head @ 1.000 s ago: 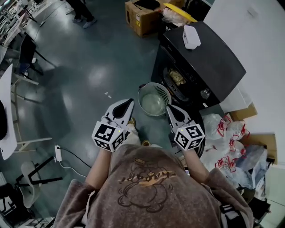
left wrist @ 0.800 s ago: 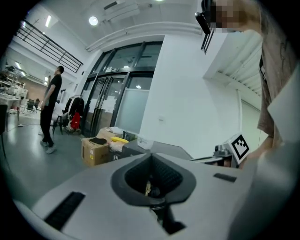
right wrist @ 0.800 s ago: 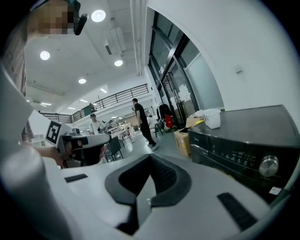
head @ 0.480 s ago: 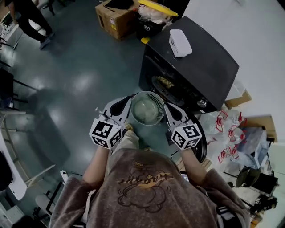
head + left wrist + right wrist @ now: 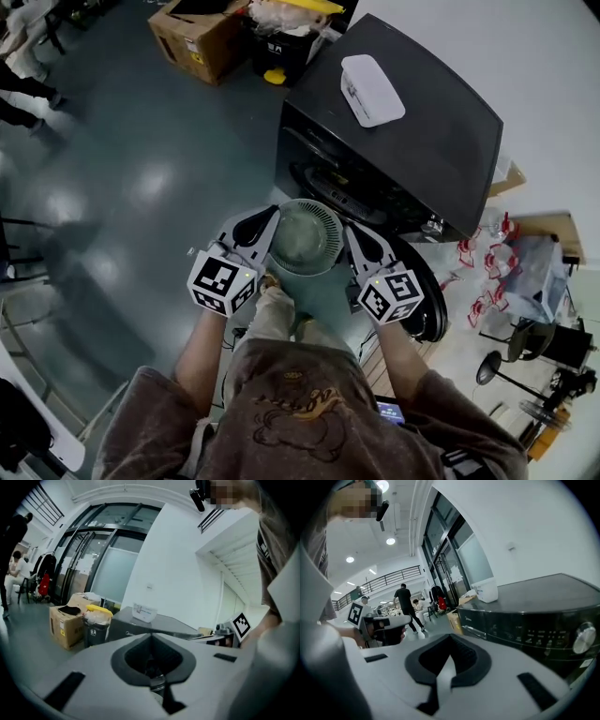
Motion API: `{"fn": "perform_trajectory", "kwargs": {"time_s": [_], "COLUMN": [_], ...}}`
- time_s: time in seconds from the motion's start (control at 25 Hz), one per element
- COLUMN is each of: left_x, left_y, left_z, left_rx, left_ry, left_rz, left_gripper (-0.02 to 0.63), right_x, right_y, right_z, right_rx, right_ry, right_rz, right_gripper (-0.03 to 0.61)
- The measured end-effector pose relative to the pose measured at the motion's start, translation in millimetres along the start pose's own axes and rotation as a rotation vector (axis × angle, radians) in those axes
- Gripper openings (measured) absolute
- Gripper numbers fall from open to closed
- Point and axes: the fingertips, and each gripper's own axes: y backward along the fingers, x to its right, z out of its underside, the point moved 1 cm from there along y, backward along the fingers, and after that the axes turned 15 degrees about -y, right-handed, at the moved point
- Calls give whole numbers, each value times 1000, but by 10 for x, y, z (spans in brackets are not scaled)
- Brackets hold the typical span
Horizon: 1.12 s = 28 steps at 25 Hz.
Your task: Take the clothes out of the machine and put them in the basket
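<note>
Standing at the black machine [image 5: 403, 122], the person's got the left gripper [image 5: 270, 214] and right gripper [image 5: 352, 232] flanking the floor basket [image 5: 323, 203], both pinched together, holding nothing.

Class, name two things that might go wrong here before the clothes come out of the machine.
The basket sits close before the machine, flanked by the left gripper and right gripper; a forward step might kick it. The open door beside the right gripper might get bumped.
</note>
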Motion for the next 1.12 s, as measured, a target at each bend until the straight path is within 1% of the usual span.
{"fn": "perform_trajectory", "kwargs": {"time_s": [0.12,0.24,0.36,0.44,0.6,0.72,0.8,0.96,1.12], "left_x": [-158,-213,-155,-125,-181,-231,-194,-38,226], "left_y": [-326,-606,-863,-1015,-1260,-1392,-1488,-1644,-1721], "left_z": [186,479,927,1240,1806,2115,2300,2713,3051], "left_rx": [13,51,58,63,81,106,125,139,151], "left_ry": [-7,29,35,37,41,59,49,2,-48], "left_rz": [9,19,45,48,19,9,10,19,56], "left_gripper": [3,3,3,3,3,3,3,3,3], "right_x": [271,615,979,1221,1713,1997,2171,2484,2685], "right_y": [-200,-385,-573,-685,-887,-1023,-1090,-1192,-1241], "right_z": [181,396,637,795,1110,1339,1477,1749,2011], "right_rx": [-20,-10,11,28,83,118,136,184,199], "right_ry": [4,13,17,27,15,6,19,31,62], "right_rz": [18,33,43,51,79,73,68,73,57], "right_gripper": [-3,-3,-3,-3,-3,-3,-3,-3,-3]}}
